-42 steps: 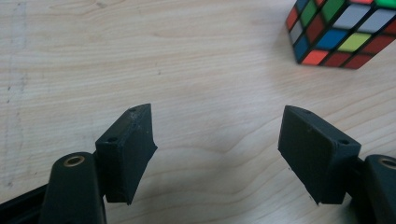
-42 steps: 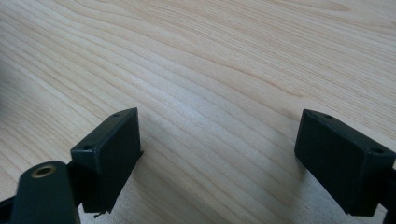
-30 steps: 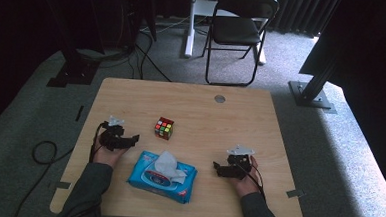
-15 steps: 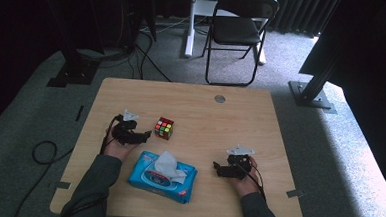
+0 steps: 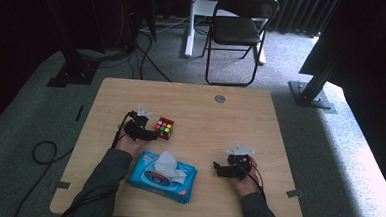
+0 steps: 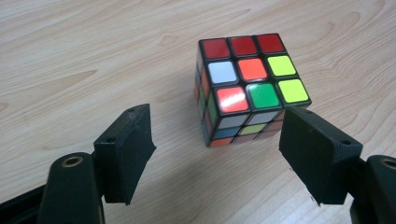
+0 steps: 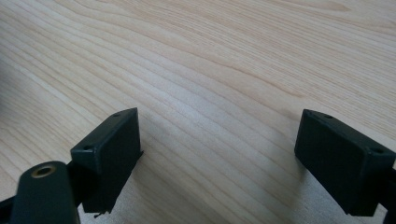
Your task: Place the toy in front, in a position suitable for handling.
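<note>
- The left tool [image 5: 149,134] sat left of centre in the high view, low over the counter [image 5: 280,123], its jaws spread wide with nothing between them.
- In the left gripper view the left tool [image 6: 217,154] pointed at the cube [image 6: 250,86], which stood flat on the wood in the upper middle of the frame, just beyond the jaw tips and a little toward the right jaw.
- The cube [image 5: 164,128] lay just right of the left tool in the high view, close to it but not yet between the jaws; touching could not be ruled out from above, though the gripper view showed a gap.
- The cube has no long axis, so the move ahead probably turned on line only: the tool would need to go forward and slightly right so that the jaws took two opposite faces.
- Below the cube, in the lower middle of the high view, lay a blue wipes pack [image 5: 163,177] with a sheet sticking up, apart from both tools.
- The right tool [image 5: 223,169] rested at lower right of centre, well away from the cube, so the left hand was clearly the nearer one.
- The right tool [image 7: 219,154] in its own view also had its jaws wide, with bare wood between them.
</note>
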`<state>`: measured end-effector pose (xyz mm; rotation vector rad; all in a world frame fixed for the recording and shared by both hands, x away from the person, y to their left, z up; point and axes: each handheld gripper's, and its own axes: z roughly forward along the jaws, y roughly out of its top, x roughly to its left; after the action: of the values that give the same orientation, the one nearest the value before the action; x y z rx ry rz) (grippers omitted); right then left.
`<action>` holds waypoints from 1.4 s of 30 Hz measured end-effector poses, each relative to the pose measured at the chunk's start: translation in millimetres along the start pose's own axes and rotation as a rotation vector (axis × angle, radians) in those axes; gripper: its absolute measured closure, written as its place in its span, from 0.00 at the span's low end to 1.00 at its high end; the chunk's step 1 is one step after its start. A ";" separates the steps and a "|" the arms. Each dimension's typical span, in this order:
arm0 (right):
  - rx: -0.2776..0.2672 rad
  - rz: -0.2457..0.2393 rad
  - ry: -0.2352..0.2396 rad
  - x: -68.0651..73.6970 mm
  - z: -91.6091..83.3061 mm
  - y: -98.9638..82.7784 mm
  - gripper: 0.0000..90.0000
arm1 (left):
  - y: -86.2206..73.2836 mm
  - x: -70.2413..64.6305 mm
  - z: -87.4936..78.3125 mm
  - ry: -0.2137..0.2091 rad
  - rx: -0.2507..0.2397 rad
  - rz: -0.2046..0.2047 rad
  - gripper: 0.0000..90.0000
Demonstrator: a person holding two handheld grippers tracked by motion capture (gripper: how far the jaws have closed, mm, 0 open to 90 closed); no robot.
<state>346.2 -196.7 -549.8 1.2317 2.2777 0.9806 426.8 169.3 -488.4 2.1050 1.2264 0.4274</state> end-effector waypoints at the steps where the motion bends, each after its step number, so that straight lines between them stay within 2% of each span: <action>1: 0.000 0.000 0.000 0.0 0.0 0.0 0.16 | 1.3 -0.8 1.1 -0.003 0.005 -0.001 0.28; 11: 0.000 0.000 0.000 0.0 0.0 0.0 0.16 | 12.8 -6.3 13.9 -0.021 0.032 -0.019 0.23; 14: 0.000 0.000 0.000 0.0 0.0 0.0 0.16 | 15.0 -6.5 17.3 -0.037 0.030 -0.044 0.22; 17: 0.000 0.000 0.000 0.0 0.0 0.0 0.16 | 18.1 -8.2 18.8 -0.035 0.024 -0.045 0.22; 24: 0.000 0.000 0.000 0.0 0.0 0.0 0.16 | 25.6 -16.0 23.9 -0.038 0.032 -0.023 0.21; 31: 0.000 0.000 0.000 0.0 0.0 0.0 0.16 | 29.5 -20.9 33.3 -0.026 0.073 -0.009 0.21; 42: 0.000 0.000 0.000 0.0 0.0 0.0 0.16 | 31.8 -21.8 38.5 0.004 0.107 0.013 0.30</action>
<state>346.2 -196.8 -549.8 1.2316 2.2779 0.9805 458.3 125.2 -494.0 2.2044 1.2633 0.3796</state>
